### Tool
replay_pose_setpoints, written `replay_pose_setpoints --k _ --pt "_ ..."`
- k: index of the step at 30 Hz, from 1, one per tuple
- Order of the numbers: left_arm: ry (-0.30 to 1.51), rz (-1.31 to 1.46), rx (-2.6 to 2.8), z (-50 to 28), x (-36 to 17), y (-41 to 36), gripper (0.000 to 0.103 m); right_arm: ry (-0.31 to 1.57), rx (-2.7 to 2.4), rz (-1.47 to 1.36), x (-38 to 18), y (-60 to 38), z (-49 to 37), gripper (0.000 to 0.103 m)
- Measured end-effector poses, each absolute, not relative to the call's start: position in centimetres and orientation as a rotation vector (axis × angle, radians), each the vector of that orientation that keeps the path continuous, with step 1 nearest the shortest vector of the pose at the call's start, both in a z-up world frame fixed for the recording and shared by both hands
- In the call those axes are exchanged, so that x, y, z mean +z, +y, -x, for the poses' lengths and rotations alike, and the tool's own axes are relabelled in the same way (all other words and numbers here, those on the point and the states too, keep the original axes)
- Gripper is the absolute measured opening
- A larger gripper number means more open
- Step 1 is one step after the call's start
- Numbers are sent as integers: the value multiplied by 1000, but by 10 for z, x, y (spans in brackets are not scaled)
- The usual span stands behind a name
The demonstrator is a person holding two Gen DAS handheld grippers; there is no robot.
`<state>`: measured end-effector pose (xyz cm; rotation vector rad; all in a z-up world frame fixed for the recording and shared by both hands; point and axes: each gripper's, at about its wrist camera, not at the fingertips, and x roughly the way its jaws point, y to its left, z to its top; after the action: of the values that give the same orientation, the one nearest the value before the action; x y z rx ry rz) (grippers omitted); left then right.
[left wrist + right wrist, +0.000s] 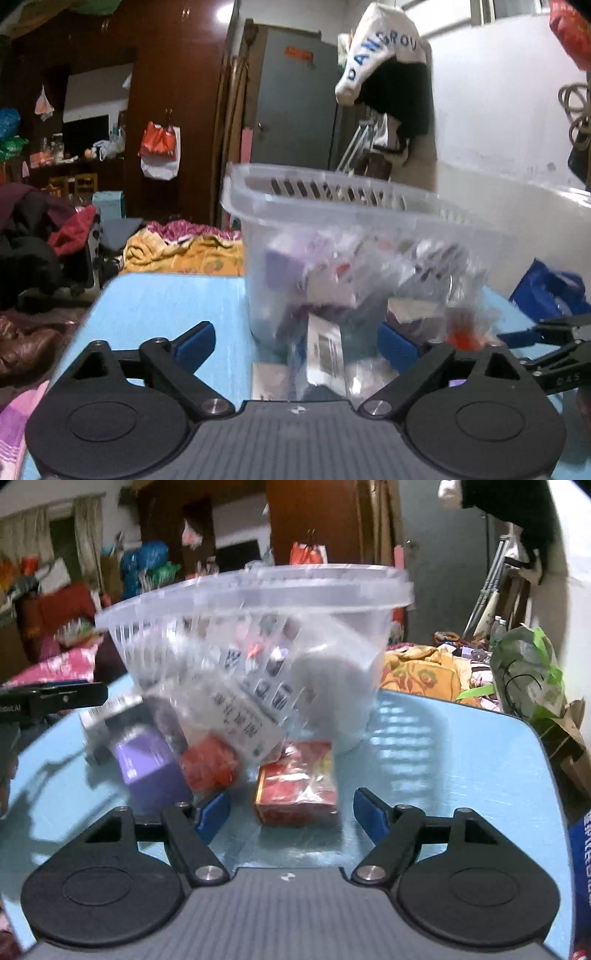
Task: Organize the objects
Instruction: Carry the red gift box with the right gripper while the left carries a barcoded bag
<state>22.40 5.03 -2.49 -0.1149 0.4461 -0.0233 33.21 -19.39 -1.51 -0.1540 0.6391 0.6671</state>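
Observation:
A clear plastic basket (332,221) (258,627) stands on the light blue table (166,302) (461,760), with blurred packets showing through its walls. In the left wrist view my left gripper (297,345) is open, and a clear-wrapped packet with a barcode label (325,350) lies between its blue pads without touching them. My right gripper (291,814) is open around a red and gold box (299,786), with gaps on both sides. A purple box (151,764), a red item (210,760) and a white labelled packet (240,716) lie left of it.
The right gripper (554,339) shows at the left wrist view's right edge, and the left gripper (51,698) at the right wrist view's left edge. A blue bag (550,291) and a green wrapped bundle (524,672) flank the table. Yellow bedding (184,251) lies behind.

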Motion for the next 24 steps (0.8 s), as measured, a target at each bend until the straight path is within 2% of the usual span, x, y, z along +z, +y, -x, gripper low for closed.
replay_pose_setpoints --k 1,2,3,4,11,18,24 --pt "461 108 -20 -226 -27 48 86 646 663 169 -18 -190 -333 70" --pt "482 101 -15 -230 -30 48 76 632 655 187 -20 -188 -331 65" --pt "500 92 -13 -232 -34 47 52 622 637 203 -19 -188 -329 55" --pt "520 79 -15 -233 -38 45 41 619 627 208 -20 -194 -325 55" --pt "480 9 -57 -212 -34 25 42 575 657 164 -16 -223 -284 54" --pt "311 193 -215 -170 -31 35 42 490 658 55 -17 -244 -259 54" --pt "245 316 -305 -166 -38 45 42 412 663 -50 -20 -259 -253 54"
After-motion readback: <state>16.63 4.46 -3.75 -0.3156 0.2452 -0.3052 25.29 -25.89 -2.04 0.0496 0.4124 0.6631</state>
